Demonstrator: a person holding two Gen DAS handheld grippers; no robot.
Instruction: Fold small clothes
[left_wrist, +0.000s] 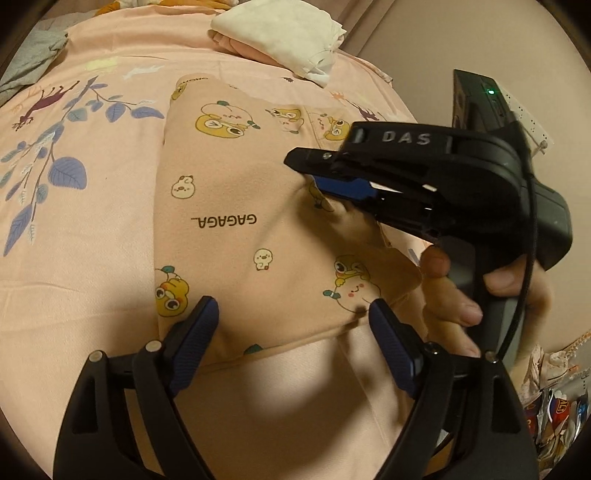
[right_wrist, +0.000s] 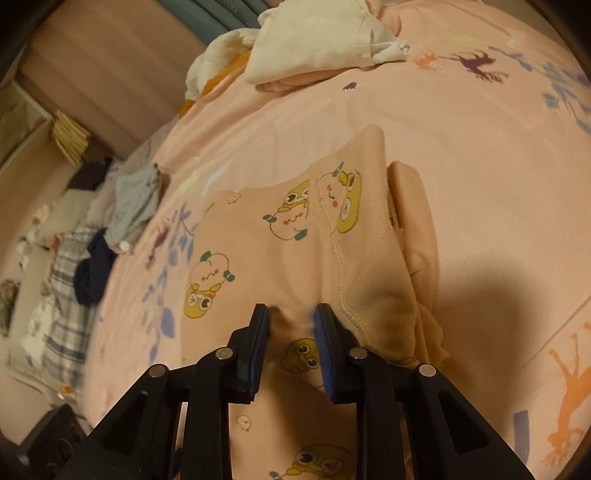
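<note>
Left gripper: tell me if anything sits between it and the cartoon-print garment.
Nothing visible does. The left gripper hangs open right over the near edge of the garment, pads either side of the fabric, not pressing it. The right gripper is off on the garment's right edge, out of that path.

Garment (left_wrist: 240, 206) ahead of the left gripper (left_wrist: 293, 314): peach-pink, yellow and cream cartoon critters with teal accents, black "GAGAGA" lettering. Gripper pads (left_wrist: 195, 332) blue, frames black. Bedsheet (left_wrist: 74, 258) left of it: pale pink, blue-violet leaf sprigs, maroon deer; orange deer right of the right gripper (right_wrist: 291, 314). Folded clothes (left_wrist: 284, 40) far ahead: off-white over pink.
</note>
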